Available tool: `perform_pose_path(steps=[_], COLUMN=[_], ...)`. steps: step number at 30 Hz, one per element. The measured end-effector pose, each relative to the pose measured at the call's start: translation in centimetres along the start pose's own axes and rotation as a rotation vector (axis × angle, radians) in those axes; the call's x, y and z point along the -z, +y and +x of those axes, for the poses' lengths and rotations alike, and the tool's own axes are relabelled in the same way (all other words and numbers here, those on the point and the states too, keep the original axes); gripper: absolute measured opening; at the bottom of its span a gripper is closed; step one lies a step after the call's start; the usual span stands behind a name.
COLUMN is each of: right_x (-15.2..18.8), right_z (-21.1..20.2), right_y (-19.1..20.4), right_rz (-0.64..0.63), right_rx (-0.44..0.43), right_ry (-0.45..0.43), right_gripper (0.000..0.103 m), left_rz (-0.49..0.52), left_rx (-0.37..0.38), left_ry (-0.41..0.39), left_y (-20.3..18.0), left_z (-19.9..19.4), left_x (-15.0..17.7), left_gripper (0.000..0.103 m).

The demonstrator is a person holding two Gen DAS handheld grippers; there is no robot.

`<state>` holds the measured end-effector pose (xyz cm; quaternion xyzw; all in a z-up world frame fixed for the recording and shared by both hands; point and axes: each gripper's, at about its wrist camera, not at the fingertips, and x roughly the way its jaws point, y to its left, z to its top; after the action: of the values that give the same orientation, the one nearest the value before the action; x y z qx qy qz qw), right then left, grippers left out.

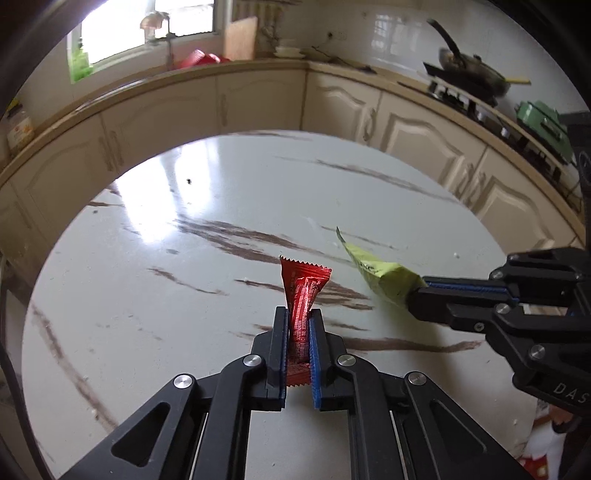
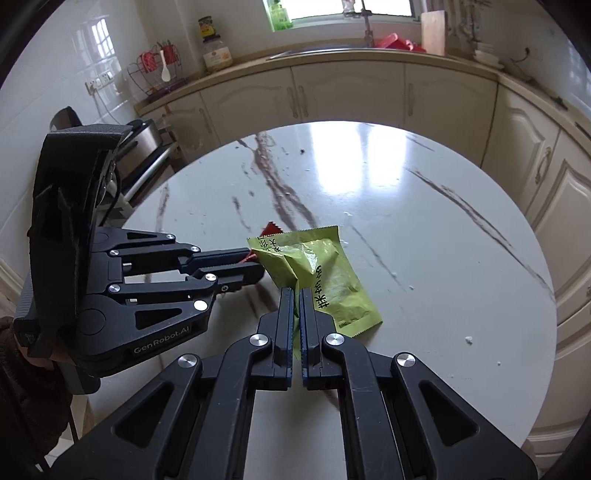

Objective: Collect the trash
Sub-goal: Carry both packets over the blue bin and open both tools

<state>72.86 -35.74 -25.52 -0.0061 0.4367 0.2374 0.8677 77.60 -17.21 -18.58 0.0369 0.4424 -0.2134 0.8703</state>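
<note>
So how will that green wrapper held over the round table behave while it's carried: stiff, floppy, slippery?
Probably floppy: the green wrapper is creased and folded where the right gripper pinches one edge, the rest sagging free. Likely light, since that thin pinch alone keeps it up. Its glossy film may be slippery, so it could slide out if jerked.

Cream cabinets [image 2: 347,92] (arched doors), white wall tiles [image 2: 55,55], bright window [image 1: 147,33]
</note>
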Motion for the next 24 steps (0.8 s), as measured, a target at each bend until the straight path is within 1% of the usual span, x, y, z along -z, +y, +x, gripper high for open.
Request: perform_pose_path(steps=[1,4,7,10,14,19,21,24], right_x=[-0.1,-0.7,-1.5,-2.2,-2.5,-1.3,-0.7,0.6], right_z=[-0.1,-0.5,-0.8,-0.8,-0.3,1.3,2.4,4.9], right_y=[0.4,2.0,4.5,8.1,15.0,24.8,28.2,33.3], right_rz=[-0.012,-0.044,-0.086,-0.143,-0.229,-0.303,-0.315,-0.335], right_rx=[-0.004,-0.036,-0.074,-0.114,-0.178,-0.254,-0.278,-0.294], right_ry=[-0.006,-0.022,-0.040,-0.047,-0.049,-0.037,-0.022,0.006], right_gripper=[0.004,0.004,0.004,0.004,0.004,0.004,0.004,0.004], left_rz=[-0.006,-0.046,-0.078,-0.134,-0.215,-0.283,-0.317,-0.374], left_rx=[0.012,0.012,-0.024,-0.069,-0.147,-0.221,-0.236,-0.259], left_ry=[0.002,-0.026,-0.058,-0.088,-0.116,-0.130,-0.131,-0.111], left_y=[0.2,1.3,2.8,5.5,10.1,15.5,17.9,21.0], left_z=[-0.5,-3.0,-6.1,-9.9,-15.7,-22.3,-24.3,-26.0], left_x=[0.2,1.2,3.1,6.1,11.9,19.8,23.5,29.4], left_gripper=[0.006,0.006,0.006,0.006,0.006,0.006,0.007,0.007])
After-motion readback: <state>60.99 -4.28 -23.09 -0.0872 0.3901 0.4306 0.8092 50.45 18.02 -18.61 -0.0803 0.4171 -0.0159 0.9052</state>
